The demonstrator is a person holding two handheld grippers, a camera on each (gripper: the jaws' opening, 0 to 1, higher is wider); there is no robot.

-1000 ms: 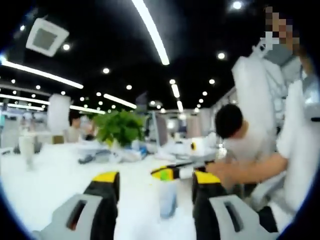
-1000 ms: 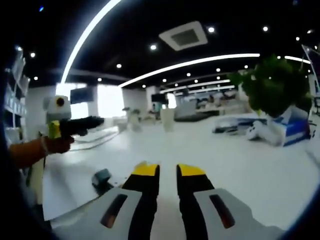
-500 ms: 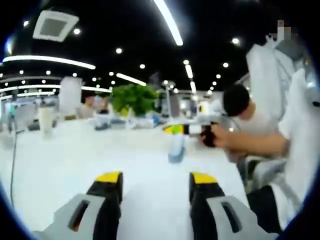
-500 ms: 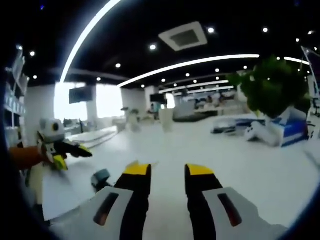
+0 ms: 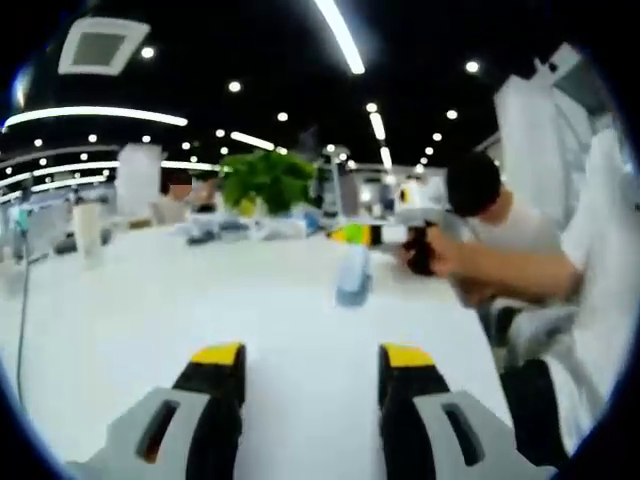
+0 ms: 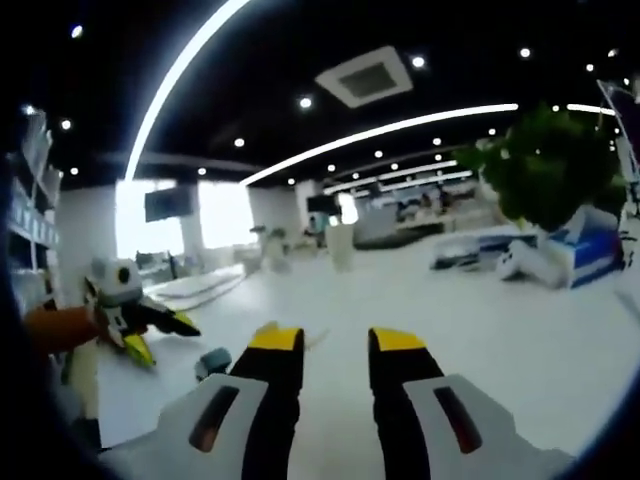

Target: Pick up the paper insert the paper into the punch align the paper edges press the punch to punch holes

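In the left gripper view my left gripper (image 5: 311,356) stands open over the white table (image 5: 150,300), nothing between its yellow-tipped jaws. A small pale blue punch (image 5: 353,275) stands on the table ahead of it. Behind the punch a hand holds my right gripper (image 5: 372,233) above the table. In the right gripper view my right gripper (image 6: 336,340) is open and empty. The punch (image 6: 212,362) sits low at the left, just beside the left jaw. My left gripper (image 6: 135,315) hangs tilted at the far left, held by a hand. I cannot make out the paper.
A green potted plant (image 5: 265,178) and clutter stand at the table's far side; the plant (image 6: 550,165) and a blue-and-white box (image 6: 590,250) lie at the right. A cup (image 5: 88,228) stands far left. A seated person (image 5: 500,240) is at the right edge.
The right gripper's jaws have spread wider than a second ago. In the right gripper view the left gripper has dropped lower and tilted downward. The left gripper view has tipped down toward the table.
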